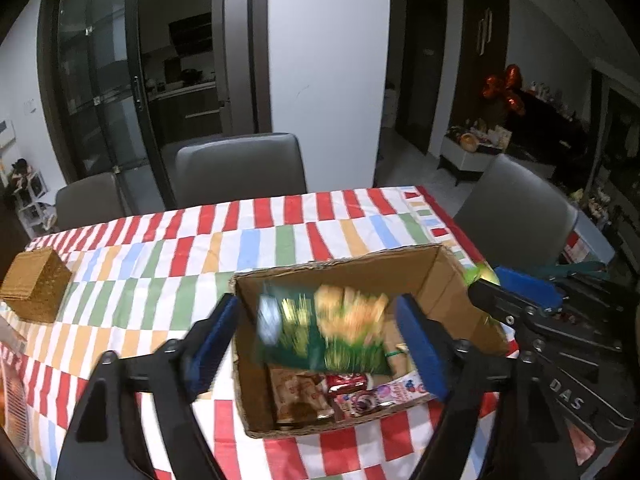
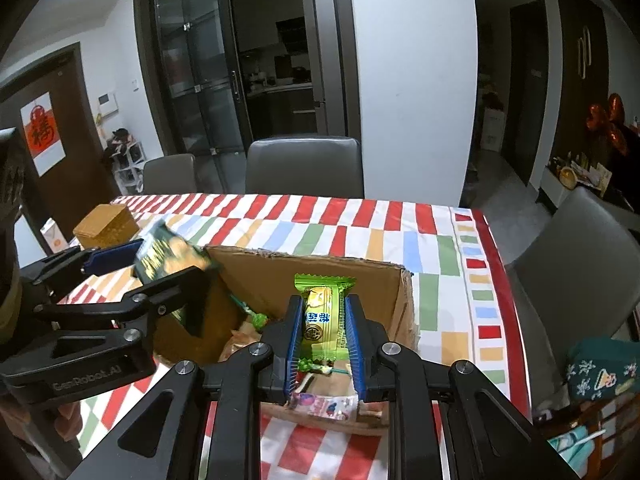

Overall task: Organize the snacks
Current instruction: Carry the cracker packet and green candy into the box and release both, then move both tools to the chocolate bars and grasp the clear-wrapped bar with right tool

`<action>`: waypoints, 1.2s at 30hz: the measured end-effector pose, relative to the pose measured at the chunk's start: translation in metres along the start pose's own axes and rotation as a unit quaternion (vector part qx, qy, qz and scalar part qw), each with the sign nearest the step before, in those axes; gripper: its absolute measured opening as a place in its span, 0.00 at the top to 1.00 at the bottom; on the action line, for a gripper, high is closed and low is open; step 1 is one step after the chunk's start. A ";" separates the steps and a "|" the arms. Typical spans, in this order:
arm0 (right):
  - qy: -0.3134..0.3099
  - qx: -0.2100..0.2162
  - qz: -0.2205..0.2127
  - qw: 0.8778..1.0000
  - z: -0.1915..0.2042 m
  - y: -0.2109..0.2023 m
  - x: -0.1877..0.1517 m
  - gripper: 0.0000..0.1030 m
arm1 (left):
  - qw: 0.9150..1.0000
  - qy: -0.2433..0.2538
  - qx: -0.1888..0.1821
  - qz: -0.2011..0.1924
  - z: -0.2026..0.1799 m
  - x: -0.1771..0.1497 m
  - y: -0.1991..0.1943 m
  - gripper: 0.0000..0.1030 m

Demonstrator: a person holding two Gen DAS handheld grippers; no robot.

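Observation:
An open cardboard box (image 1: 440, 276) (image 2: 404, 304) stands on the striped tablecloth and holds several snack packets. My left gripper (image 1: 320, 344) is open above the box. A dark green snack bag (image 1: 324, 328), blurred by motion, is between its blue pads, apparently loose and dropping into the box. In the right wrist view the same bag (image 2: 168, 252) shows between the left gripper's fingers (image 2: 120, 260) at the box's left wall. My right gripper (image 2: 324, 328) is shut on a light green snack bar (image 2: 322, 312), held upright over the box.
A woven brown box (image 1: 34, 284) (image 2: 106, 226) sits at the table's far left. Grey chairs (image 1: 240, 168) stand behind the table and another one (image 2: 576, 256) at its right. A packaged item (image 1: 12, 392) lies at the left table edge.

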State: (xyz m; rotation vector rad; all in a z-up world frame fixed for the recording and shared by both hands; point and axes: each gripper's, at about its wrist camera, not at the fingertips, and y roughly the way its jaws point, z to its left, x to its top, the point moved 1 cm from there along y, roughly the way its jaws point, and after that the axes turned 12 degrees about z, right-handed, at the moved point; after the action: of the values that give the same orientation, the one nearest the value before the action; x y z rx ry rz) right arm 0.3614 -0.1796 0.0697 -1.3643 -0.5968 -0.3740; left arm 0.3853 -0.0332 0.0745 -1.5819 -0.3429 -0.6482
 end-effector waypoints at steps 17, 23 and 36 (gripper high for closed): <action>-0.024 -0.022 -0.016 0.999 0.010 -0.034 -0.060 0.48 | 0.999 0.000 0.015 -0.029 -0.007 -0.077 -0.044 0.13; -0.034 -0.019 -0.004 0.999 0.014 -0.042 -0.097 0.48 | 1.000 -0.002 0.010 -0.026 -0.018 -0.115 -0.054 0.12; -0.055 0.011 0.039 0.998 0.021 -0.045 -0.162 0.48 | 1.000 -0.002 -0.011 0.011 -0.038 -0.178 -0.059 0.11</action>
State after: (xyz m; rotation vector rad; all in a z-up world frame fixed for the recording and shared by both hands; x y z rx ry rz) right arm 0.2024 -0.1814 0.0104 -1.3889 -0.6344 -0.2302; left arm 0.2024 -0.0352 0.0176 -1.6057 -0.3230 -0.6333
